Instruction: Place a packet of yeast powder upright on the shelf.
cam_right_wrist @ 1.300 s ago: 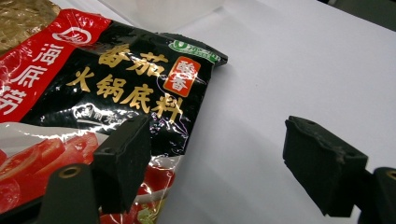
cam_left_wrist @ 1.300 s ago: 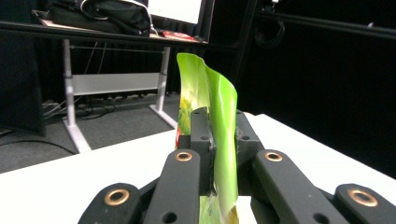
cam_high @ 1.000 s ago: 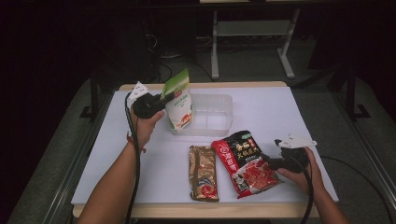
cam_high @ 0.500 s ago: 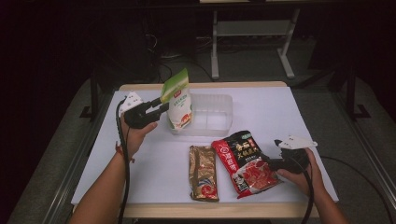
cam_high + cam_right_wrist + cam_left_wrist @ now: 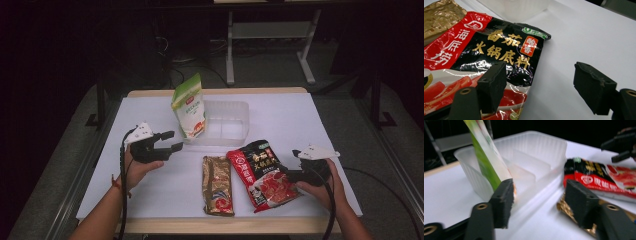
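A green-and-white pouch (image 5: 189,106) stands upright in the left end of a clear plastic container (image 5: 229,122). My left gripper (image 5: 176,140) is just left of them. Its jaws have just been opening and stand open with nothing between them. In the left gripper view, my left gripper (image 5: 539,205) faces the pouch (image 5: 486,157) and the container (image 5: 536,152). A red-and-black sauce pouch (image 5: 264,172) lies flat beside a gold pouch (image 5: 217,185). My right gripper (image 5: 286,174) is open at the red pouch's right edge. In the right gripper view, my right gripper (image 5: 541,85) has one jaw over the red pouch (image 5: 486,50) and the other over bare table.
The white table top (image 5: 285,112) has free room at the back right and at the left of my left hand. Beyond the table's far edge, a metal stand (image 5: 270,35) rises from a dark floor. A cable trails from each gripper toward the front edge.
My left gripper has drawn back from the green pouch, leftward and toward the table's front, and its jaws have opened. The pouch stays standing in the container. The right gripper has kept still.
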`<move>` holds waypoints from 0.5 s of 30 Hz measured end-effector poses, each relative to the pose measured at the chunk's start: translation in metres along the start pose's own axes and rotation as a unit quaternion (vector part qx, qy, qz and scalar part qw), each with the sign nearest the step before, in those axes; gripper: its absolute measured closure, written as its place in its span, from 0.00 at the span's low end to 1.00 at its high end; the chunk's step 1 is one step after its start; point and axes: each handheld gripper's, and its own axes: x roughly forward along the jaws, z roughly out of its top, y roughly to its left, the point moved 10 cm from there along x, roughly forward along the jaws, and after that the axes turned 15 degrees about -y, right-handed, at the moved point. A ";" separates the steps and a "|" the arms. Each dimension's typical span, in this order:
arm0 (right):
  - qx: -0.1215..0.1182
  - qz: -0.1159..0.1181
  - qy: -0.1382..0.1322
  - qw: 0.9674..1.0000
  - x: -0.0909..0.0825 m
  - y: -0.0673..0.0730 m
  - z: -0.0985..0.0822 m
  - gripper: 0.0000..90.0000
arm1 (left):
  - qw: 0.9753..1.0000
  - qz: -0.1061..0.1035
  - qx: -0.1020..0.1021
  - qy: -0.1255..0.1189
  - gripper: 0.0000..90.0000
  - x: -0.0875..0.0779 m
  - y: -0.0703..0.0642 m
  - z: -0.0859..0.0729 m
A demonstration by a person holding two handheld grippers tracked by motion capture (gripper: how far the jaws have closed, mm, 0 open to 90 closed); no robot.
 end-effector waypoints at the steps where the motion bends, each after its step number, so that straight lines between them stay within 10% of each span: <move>1: 0.000 0.000 0.000 1.000 0.000 0.000 0.000 0.28 | 1.000 -0.006 -0.003 0.007 0.39 0.000 -0.003 -0.004; 15: -0.001 -0.003 0.000 1.000 -0.005 -0.001 -0.003 0.28 | 0.993 -0.071 -0.031 0.090 0.29 0.027 -0.034 -0.051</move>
